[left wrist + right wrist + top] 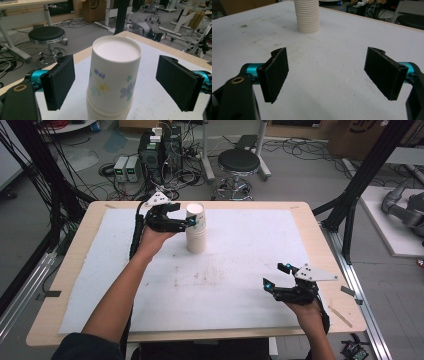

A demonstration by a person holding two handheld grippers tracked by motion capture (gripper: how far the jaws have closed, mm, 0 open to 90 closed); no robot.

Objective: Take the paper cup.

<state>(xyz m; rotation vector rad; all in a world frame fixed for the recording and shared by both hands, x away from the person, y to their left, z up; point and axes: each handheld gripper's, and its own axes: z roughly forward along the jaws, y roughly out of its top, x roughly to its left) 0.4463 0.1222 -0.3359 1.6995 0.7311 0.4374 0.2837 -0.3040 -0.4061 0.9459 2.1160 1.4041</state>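
A stack of upside-down paper cups is stood near the table's far edge, bracketed untouched by the left gripper's released jaws. The right gripper is held spread wide near the right front corner.

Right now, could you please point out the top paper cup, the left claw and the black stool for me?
top paper cup (pixel 113 75): left gripper view, on its flower-printed side wall.
left claw (pixel 115 83): left gripper view, midway between its open pads, either side of the cup.
black stool (pixel 239 161): high view, on its round seat.
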